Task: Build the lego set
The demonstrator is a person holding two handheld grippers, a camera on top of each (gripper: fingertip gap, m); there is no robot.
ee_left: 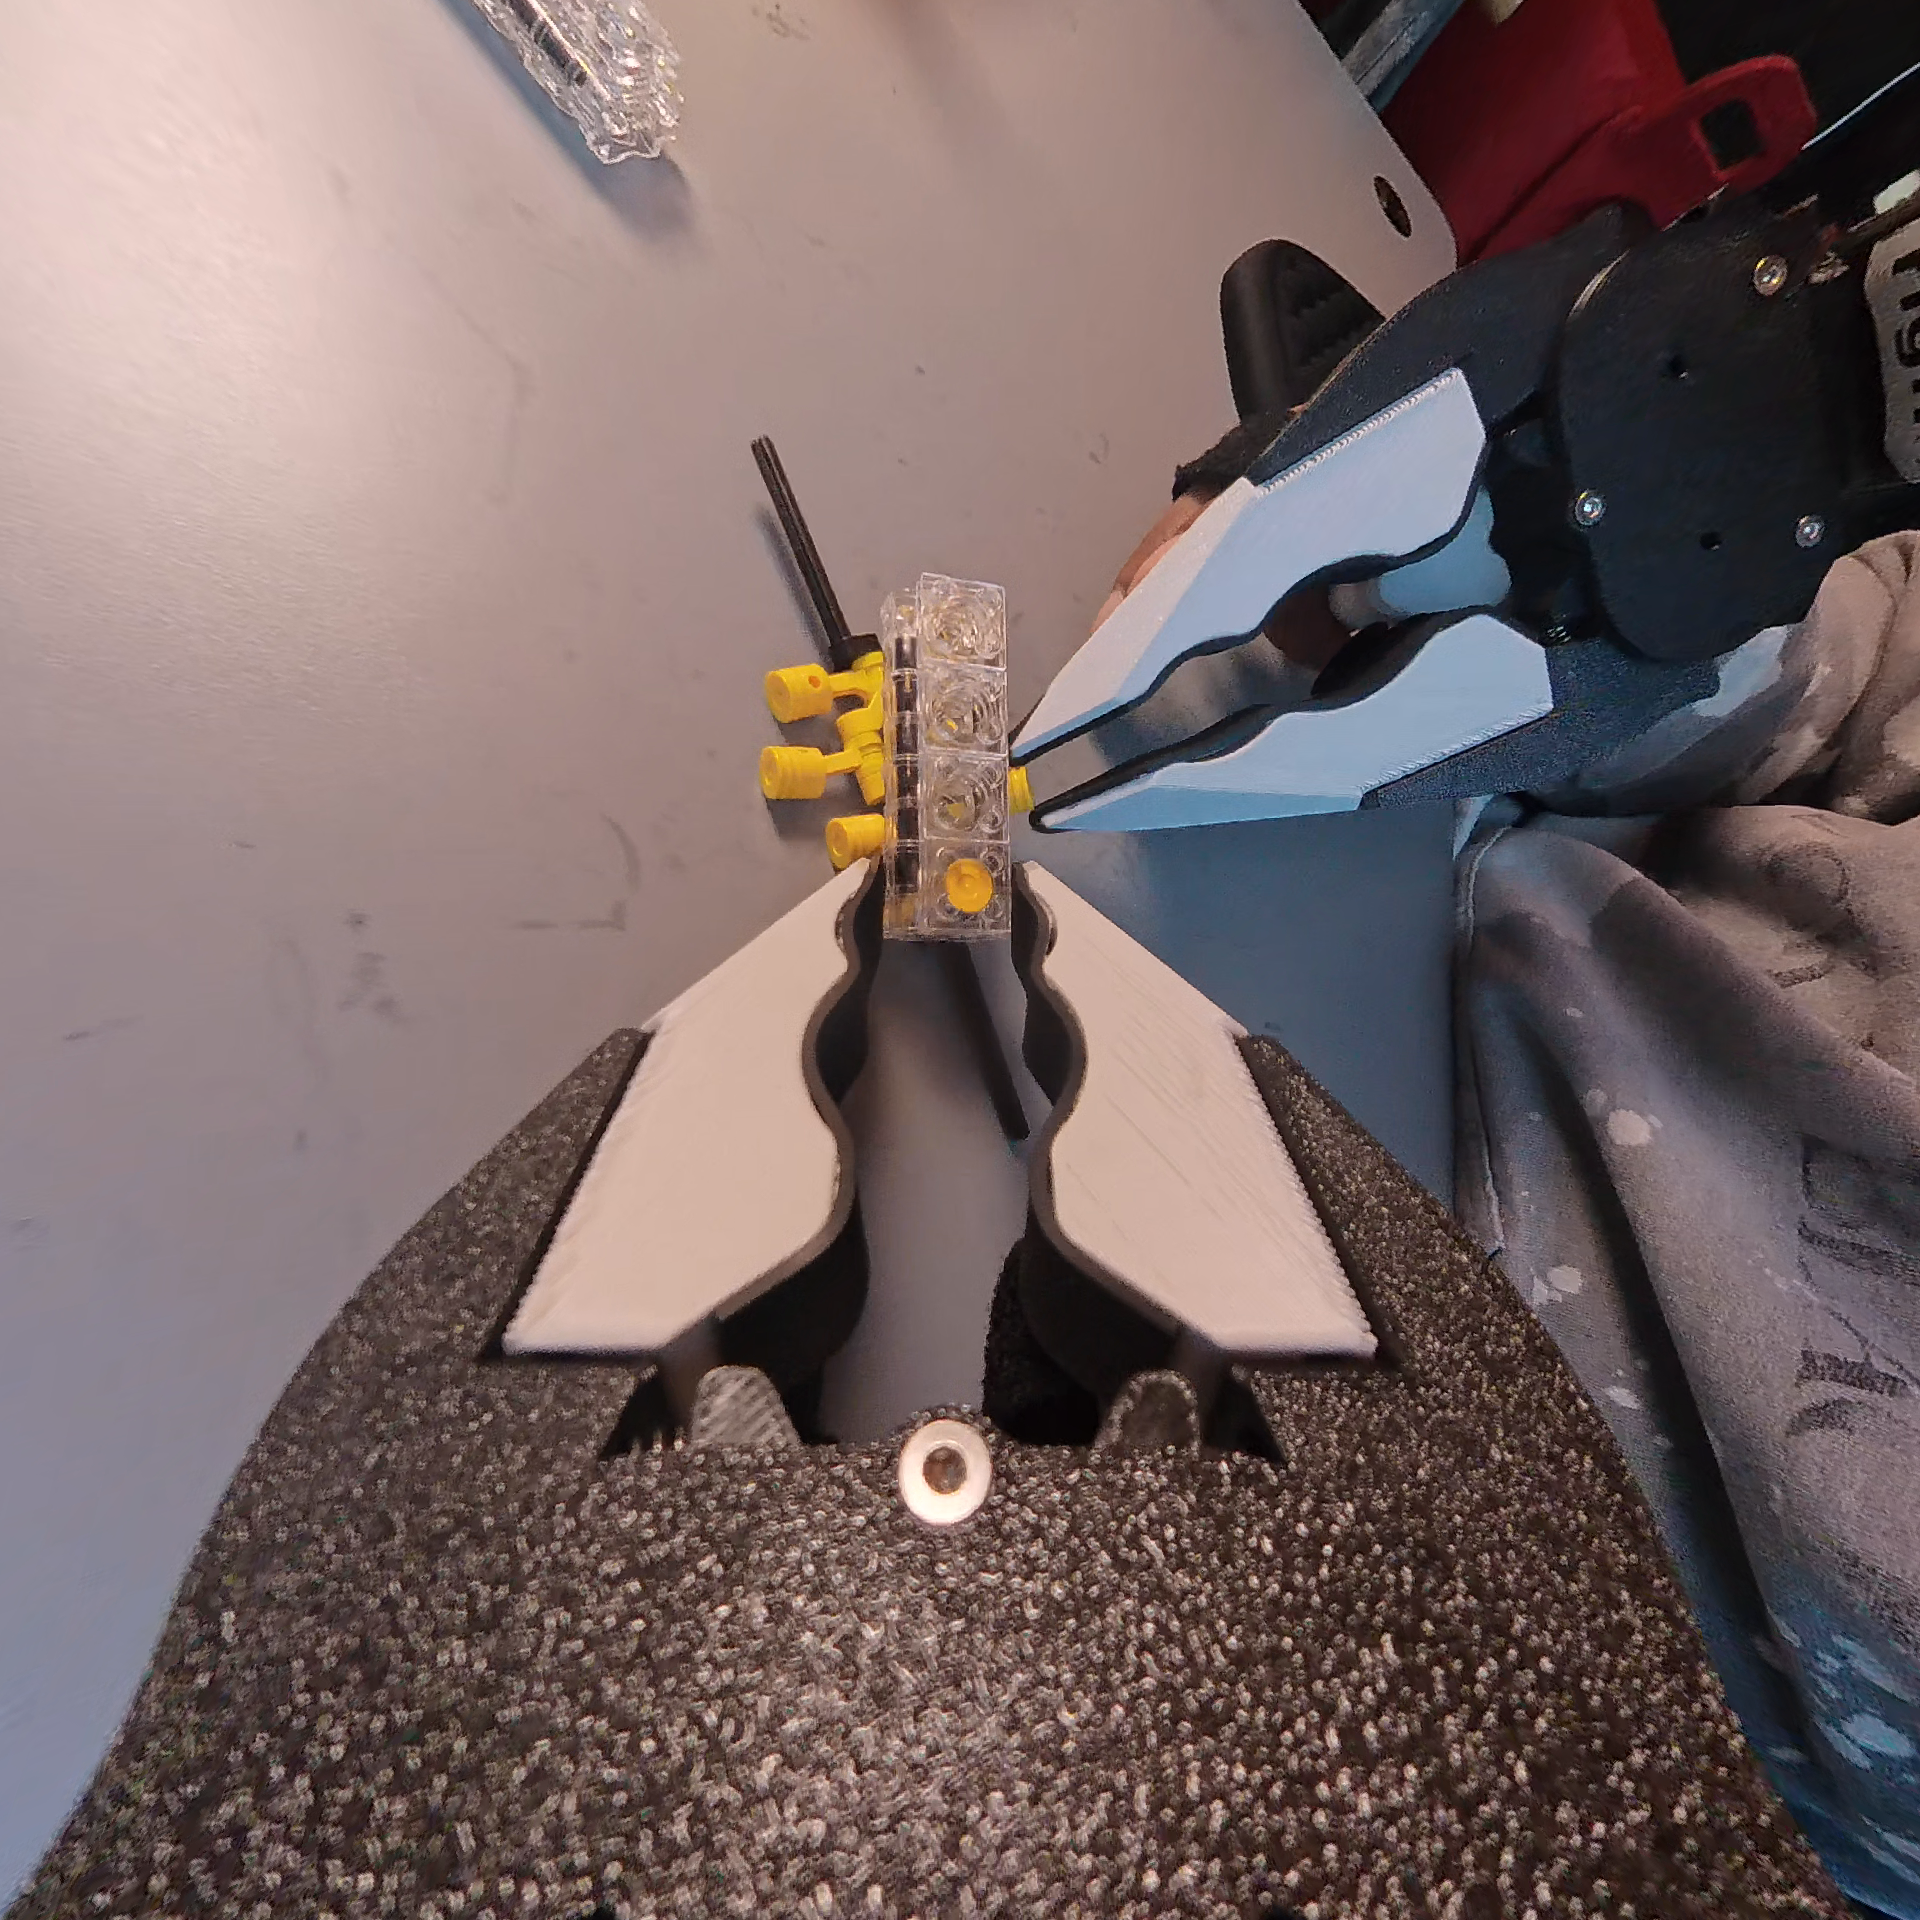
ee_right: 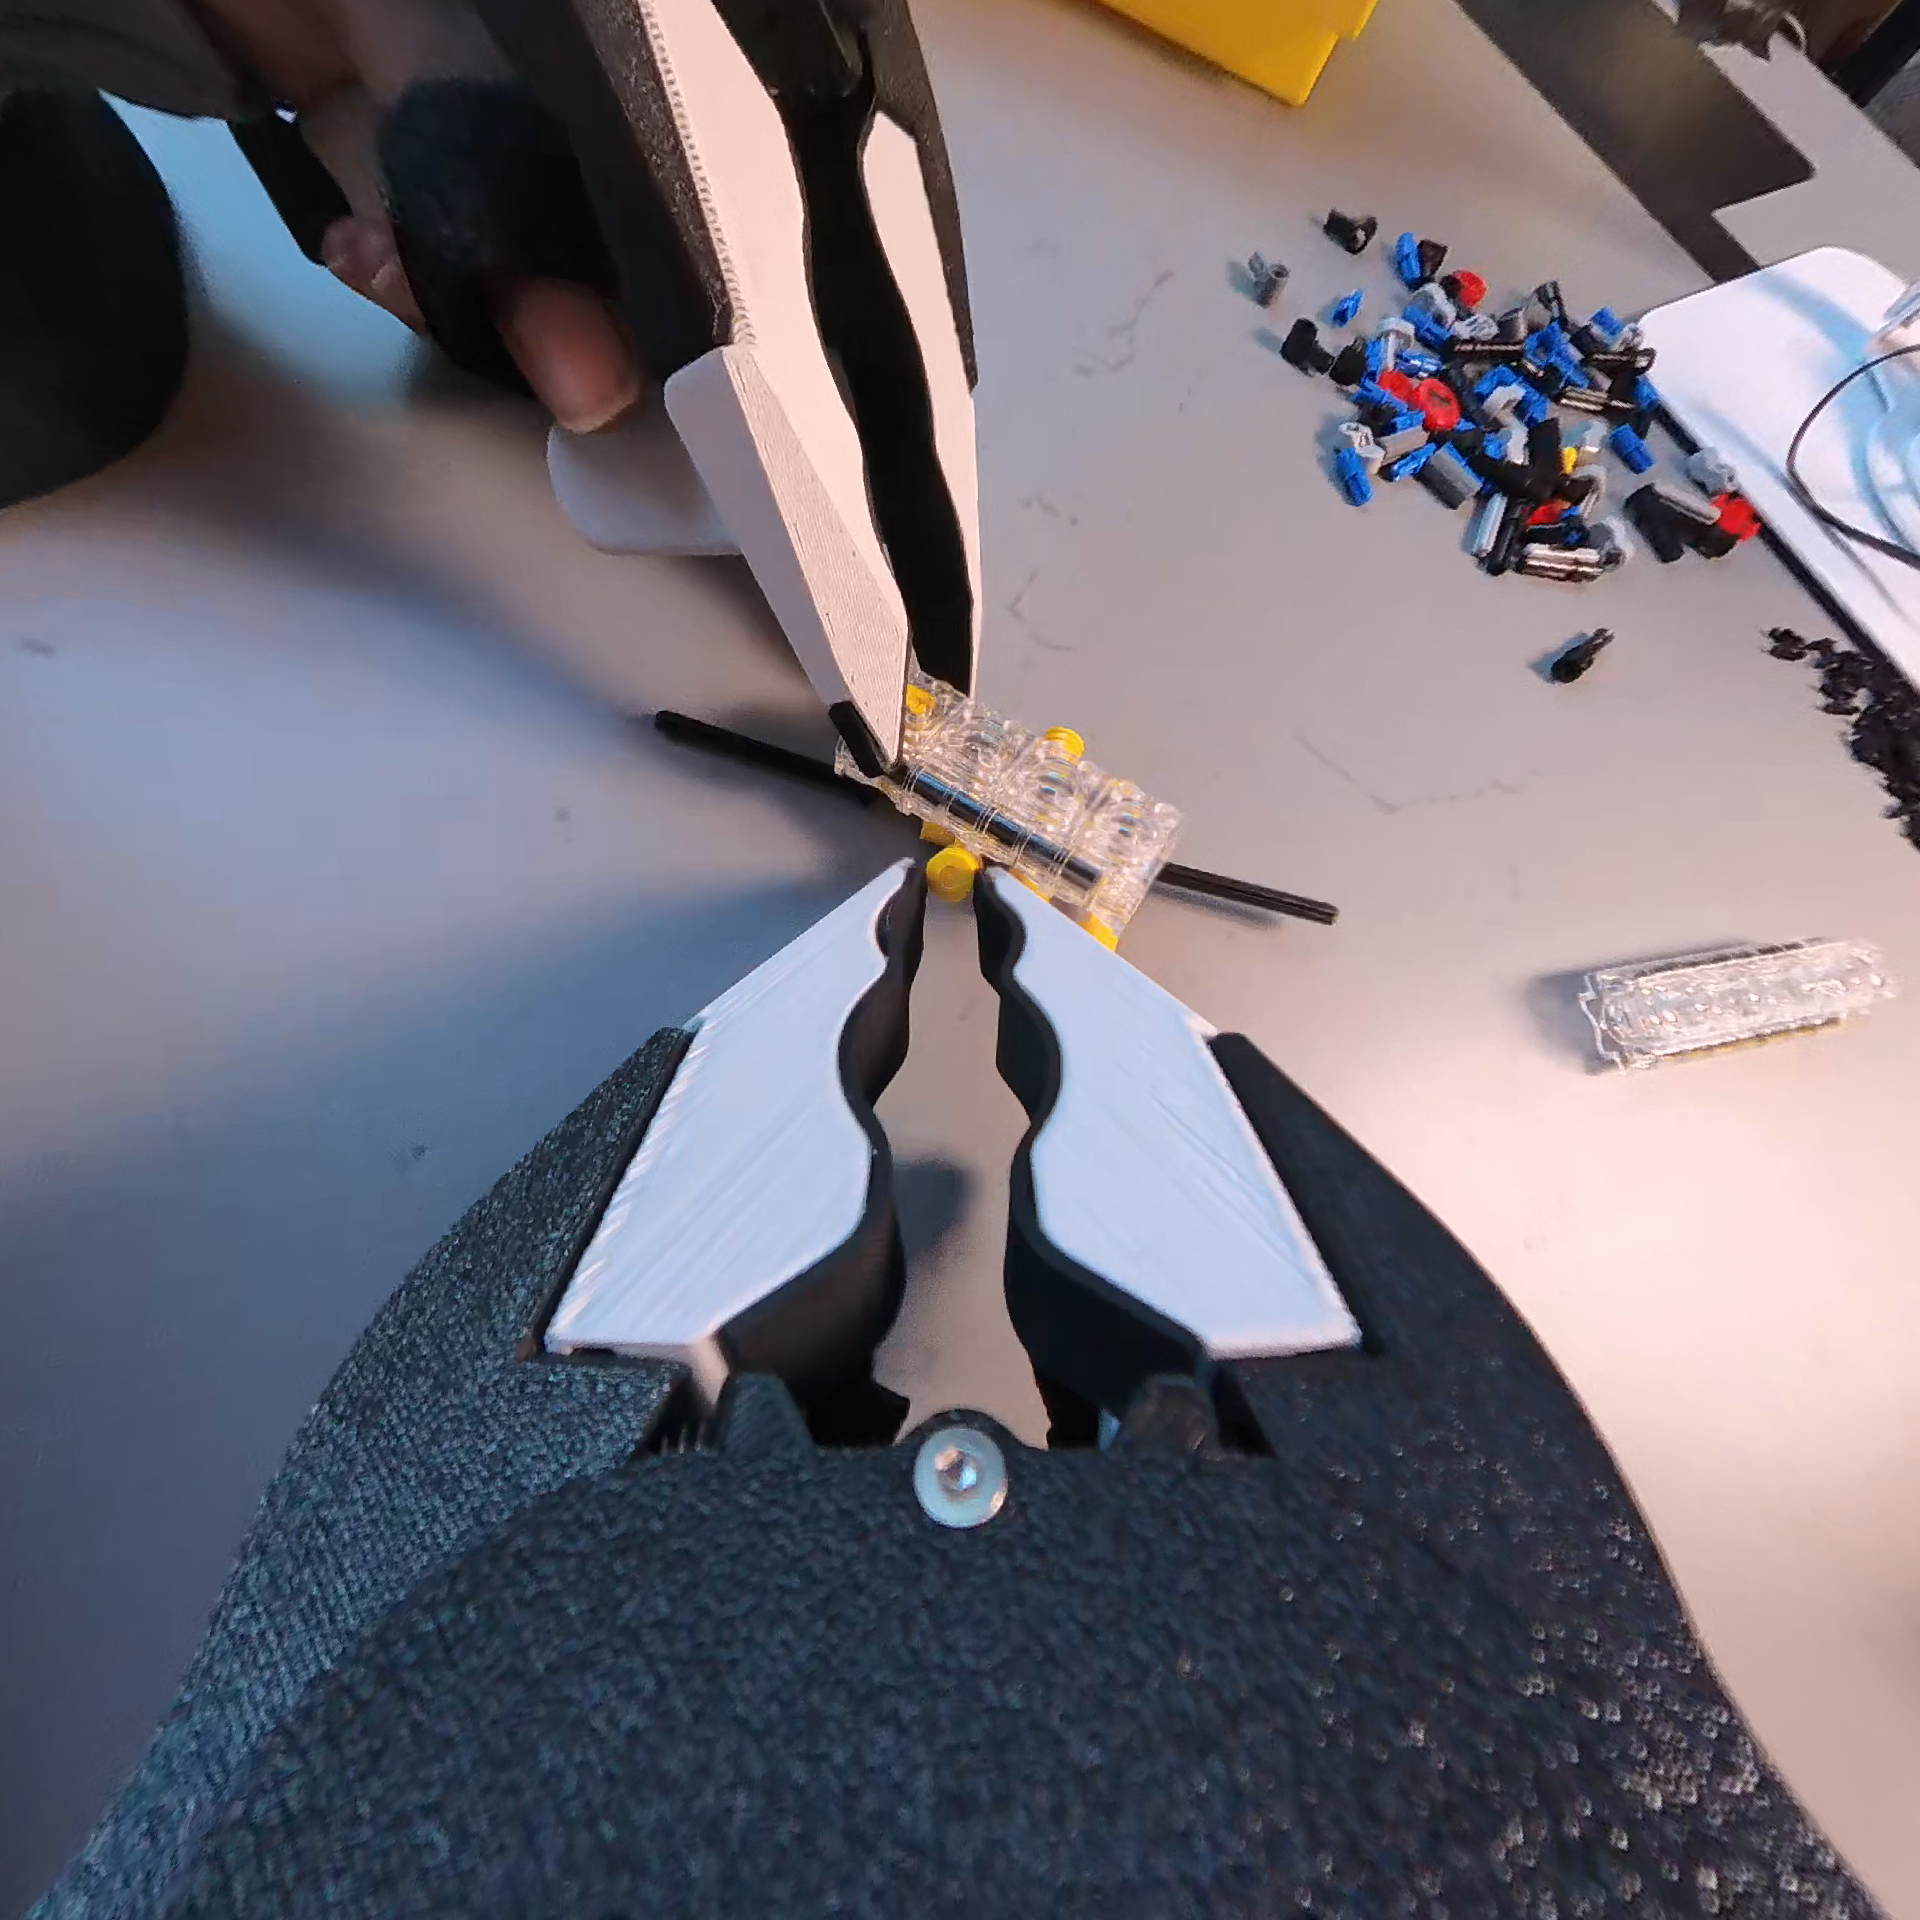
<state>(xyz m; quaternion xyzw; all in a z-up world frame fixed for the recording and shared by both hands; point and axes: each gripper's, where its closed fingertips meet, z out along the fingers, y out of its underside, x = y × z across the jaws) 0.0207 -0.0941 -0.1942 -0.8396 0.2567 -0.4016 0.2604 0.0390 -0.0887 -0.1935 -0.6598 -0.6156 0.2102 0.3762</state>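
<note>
A clear engine block (ee_left: 951, 790) with yellow pistons (ee_left: 800, 769) sticking out of its left side sits on a black axle (ee_left: 800, 551), just above the grey table (ee_left: 312, 520). My left gripper (ee_left: 943, 914) is shut on the block's near end. It enters the right wrist view from the top (ee_right: 899, 727), clamping the end of the block (ee_right: 1039, 795). My right gripper (ee_right: 948, 888) is closed narrowly around a yellow piston (ee_right: 951, 868) poking out of the block's side. It comes in from the right in the left wrist view (ee_left: 1027, 784).
A pile of small blue, black, red and grey pieces (ee_right: 1486, 416) lies far right, with a lone black pin (ee_right: 1579, 655) and black bits (ee_right: 1860, 707). A second clear block (ee_right: 1735, 997) lies right. A yellow bin (ee_right: 1247, 42) and a white board (ee_right: 1766, 343) stand behind. A person's sleeve (ee_left: 1662, 1143) is at my right. Both grippers' tips are close together, under 4 cm apart. The lone black pin (ee_right: 1579, 655) is about 20 cm from both grippers' fingertips.
</note>
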